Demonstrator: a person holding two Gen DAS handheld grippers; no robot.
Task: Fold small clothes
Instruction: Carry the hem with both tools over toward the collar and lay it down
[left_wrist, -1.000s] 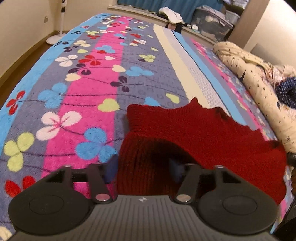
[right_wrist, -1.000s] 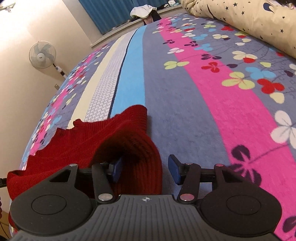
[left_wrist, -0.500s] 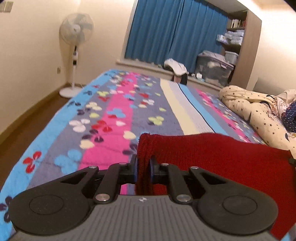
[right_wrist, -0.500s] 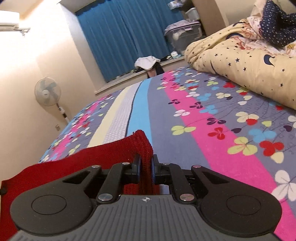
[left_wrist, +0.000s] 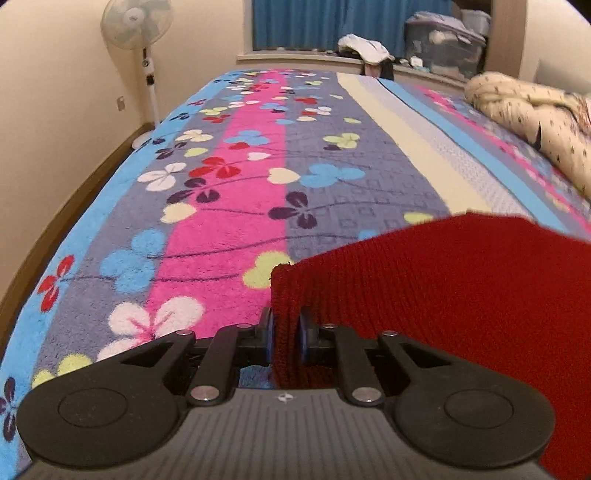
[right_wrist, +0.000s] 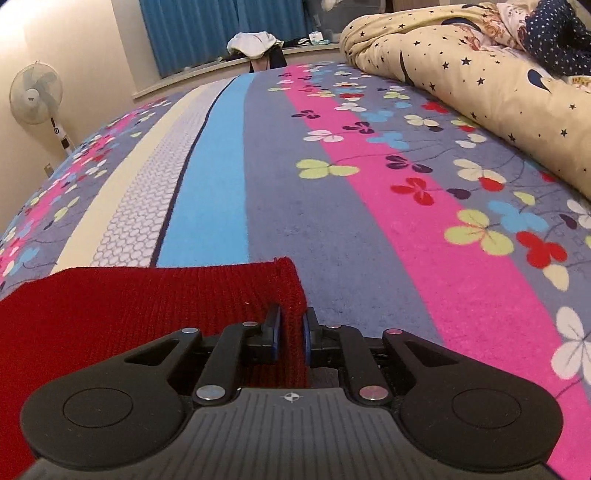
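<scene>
A dark red knitted garment (left_wrist: 443, 295) is held up over the flowered striped blanket (left_wrist: 240, 184) on the bed. My left gripper (left_wrist: 286, 325) pinches its left corner between the blue pads, and the jaws are opening slightly with the knit still pressed between them. In the right wrist view the same red knit (right_wrist: 129, 314) stretches away to the left. My right gripper (right_wrist: 291, 325) grips its right corner, jaws also easing open a little, cloth still clamped. The garment's lower part is hidden behind the gripper bodies.
A star-patterned cream quilt (right_wrist: 480, 74) is heaped along the bed's right side, with dark blue dotted cloth (right_wrist: 557, 40) on it. A standing fan (left_wrist: 138, 26) stands by the left wall. A pile of clothes (left_wrist: 364, 46) and a storage box (left_wrist: 443, 40) are by the blue curtains.
Both grippers went from open around the knit's corners to closed on them. The garment came up off the blanket, stretched between them, and the views have since tipped back down toward the bed.
</scene>
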